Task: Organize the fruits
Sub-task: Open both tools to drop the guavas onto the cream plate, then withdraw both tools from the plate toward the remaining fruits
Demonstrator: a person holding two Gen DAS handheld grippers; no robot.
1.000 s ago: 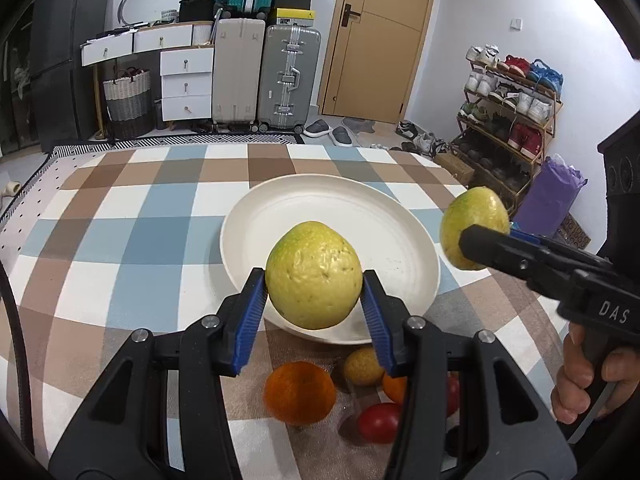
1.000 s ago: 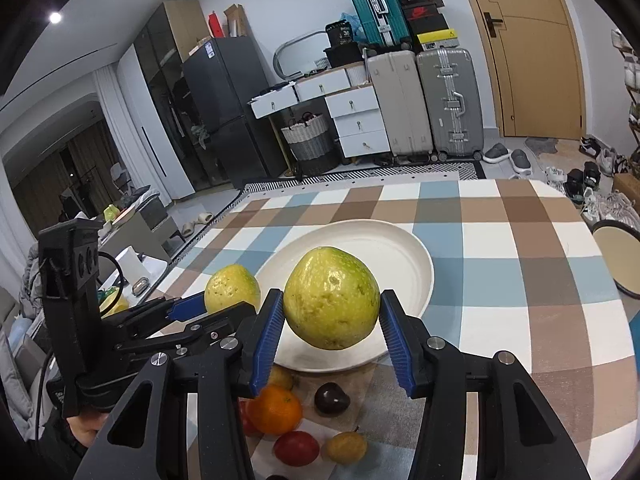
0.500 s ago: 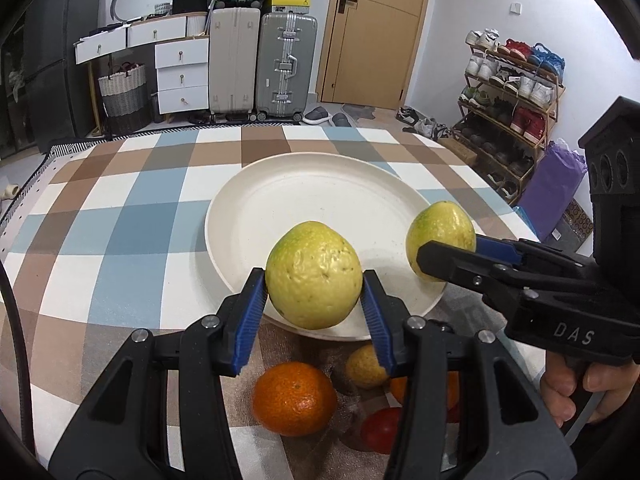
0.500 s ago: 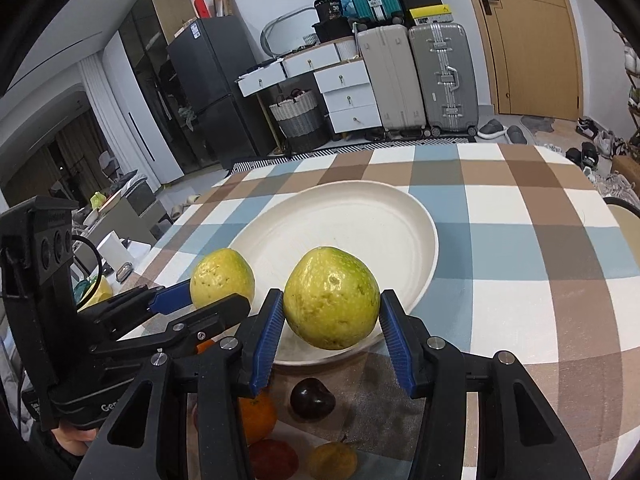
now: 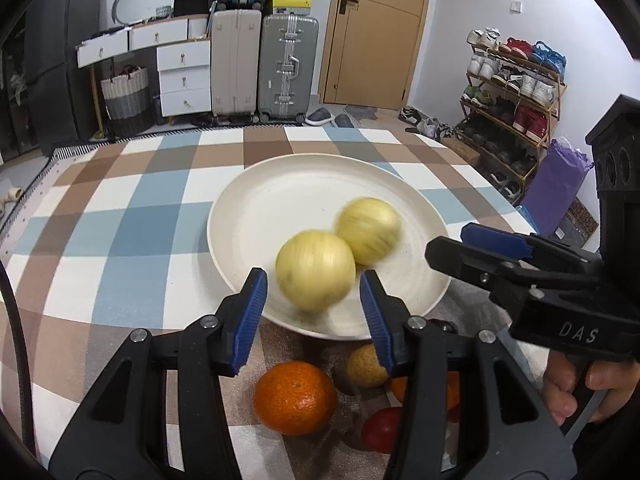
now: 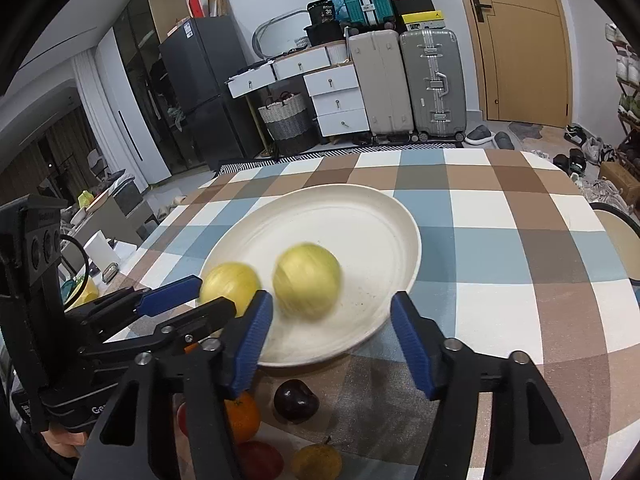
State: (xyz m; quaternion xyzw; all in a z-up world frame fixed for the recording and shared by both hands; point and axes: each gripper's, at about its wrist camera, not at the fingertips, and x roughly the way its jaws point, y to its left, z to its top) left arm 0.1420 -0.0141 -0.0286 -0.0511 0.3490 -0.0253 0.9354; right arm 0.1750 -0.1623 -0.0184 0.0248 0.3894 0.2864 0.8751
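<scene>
Two yellow-green guavas lie blurred on the white plate (image 5: 280, 204): the near guava (image 5: 315, 276) and the far guava (image 5: 369, 231). My left gripper (image 5: 312, 312) is open, just short of the near guava. My right gripper (image 6: 332, 330) is open behind the far guava (image 6: 307, 281); the other guava (image 6: 230, 288) sits to its left on the plate (image 6: 360, 220). The right gripper also shows in the left wrist view (image 5: 480, 248), and the left one in the right wrist view (image 6: 188, 300).
Loose fruit lies on the checked tablecloth in front of the plate: an orange (image 5: 295, 398), a small yellow fruit (image 5: 366, 366), a red fruit (image 5: 382, 428), a dark plum (image 6: 296, 400). Suitcases, drawers and a shoe rack stand beyond the table.
Both grippers have opened and let go of their guavas, which have dropped onto the plate and are blurred with motion.
</scene>
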